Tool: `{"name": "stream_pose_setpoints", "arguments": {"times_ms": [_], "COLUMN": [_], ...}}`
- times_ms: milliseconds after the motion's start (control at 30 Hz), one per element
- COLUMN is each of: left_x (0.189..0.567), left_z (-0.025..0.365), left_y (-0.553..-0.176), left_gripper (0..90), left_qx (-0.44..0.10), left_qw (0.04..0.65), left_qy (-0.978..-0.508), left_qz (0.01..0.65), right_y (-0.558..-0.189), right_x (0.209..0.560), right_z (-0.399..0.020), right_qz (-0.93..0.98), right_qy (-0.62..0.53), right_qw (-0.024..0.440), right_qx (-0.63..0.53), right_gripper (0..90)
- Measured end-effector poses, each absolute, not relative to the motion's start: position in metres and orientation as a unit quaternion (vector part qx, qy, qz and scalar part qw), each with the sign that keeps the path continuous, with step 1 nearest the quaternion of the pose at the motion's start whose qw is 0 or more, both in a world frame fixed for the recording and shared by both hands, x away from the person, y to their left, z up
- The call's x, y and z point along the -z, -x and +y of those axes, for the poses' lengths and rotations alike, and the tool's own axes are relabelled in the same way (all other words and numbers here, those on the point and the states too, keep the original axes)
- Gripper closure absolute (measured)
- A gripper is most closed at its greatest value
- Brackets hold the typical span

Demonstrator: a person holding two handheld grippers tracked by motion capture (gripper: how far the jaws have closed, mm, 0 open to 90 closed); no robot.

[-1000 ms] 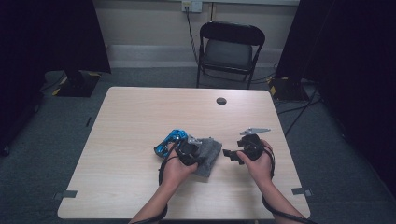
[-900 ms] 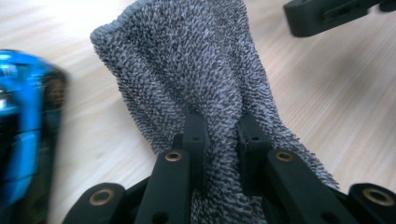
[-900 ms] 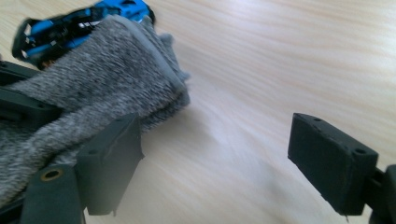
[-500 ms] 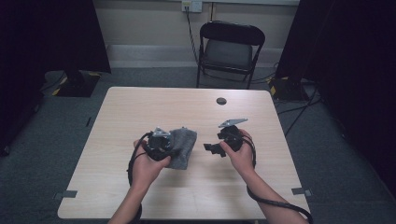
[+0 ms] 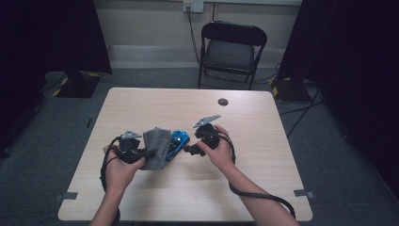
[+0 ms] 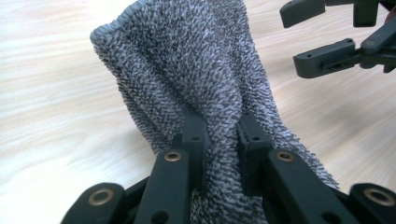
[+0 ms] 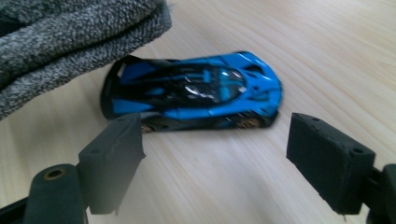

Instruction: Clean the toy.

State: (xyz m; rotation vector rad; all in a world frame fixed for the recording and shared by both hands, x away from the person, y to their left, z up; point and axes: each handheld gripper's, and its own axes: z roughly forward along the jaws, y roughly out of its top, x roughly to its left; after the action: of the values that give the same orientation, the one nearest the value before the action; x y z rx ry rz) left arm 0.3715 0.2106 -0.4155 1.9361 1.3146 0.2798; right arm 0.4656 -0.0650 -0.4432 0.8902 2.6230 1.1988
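Observation:
A grey knitted cloth [image 5: 156,147] hangs bunched from my left gripper [image 5: 143,153], which is shut on it at the table's near left. In the left gripper view the black jaws pinch a fold of the cloth [image 6: 196,70], and my left gripper [image 6: 219,135] holds it just above the wood. A blue and black toy car [image 5: 178,142] lies on the table right beside the cloth. My right gripper [image 5: 188,149] is open just right of the car. In the right gripper view the car [image 7: 196,91] lies side-on just beyond my open right gripper [image 7: 215,140].
The wooden table [image 5: 263,188] has a small black round disc [image 5: 223,101] near its far edge. A black folding chair [image 5: 233,49] stands behind the table. Dark curtains flank the room, and cables run over the floor at the right.
Both hands have moved left across the table. The left gripper carried the cloth left past the car, which now shows between the cloth and the right gripper.

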Motion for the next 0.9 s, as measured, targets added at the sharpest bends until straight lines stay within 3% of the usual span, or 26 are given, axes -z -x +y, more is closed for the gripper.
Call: {"name": "stream_pose_setpoints", "arguments": {"times_ms": [233,700,900], "left_x": [0.426,0.453,0.457], "left_z": [0.24,0.251,0.248], "left_y": [-0.362,-0.357,-0.358], "left_gripper": [76.7,76.5,76.2], "left_qx": [-0.123,-0.116,-0.111], "left_qw": [0.373,0.364,0.361], "left_qy": [-0.746,-0.74,-0.744], "left_qz": [0.538,0.554,0.551], "right_y": [-0.468,-0.48,-0.482], "right_x": [0.448,0.463,0.474], "right_z": [-0.035,-0.002,-0.001], "right_qz": [0.88,0.889,0.897], "right_qy": [-0.26,-0.237,-0.226], "right_qw": [0.053,0.048,0.076], "right_qx": [-0.394,-0.388,-0.372], "right_gripper": [17.7,18.0,13.4]}}
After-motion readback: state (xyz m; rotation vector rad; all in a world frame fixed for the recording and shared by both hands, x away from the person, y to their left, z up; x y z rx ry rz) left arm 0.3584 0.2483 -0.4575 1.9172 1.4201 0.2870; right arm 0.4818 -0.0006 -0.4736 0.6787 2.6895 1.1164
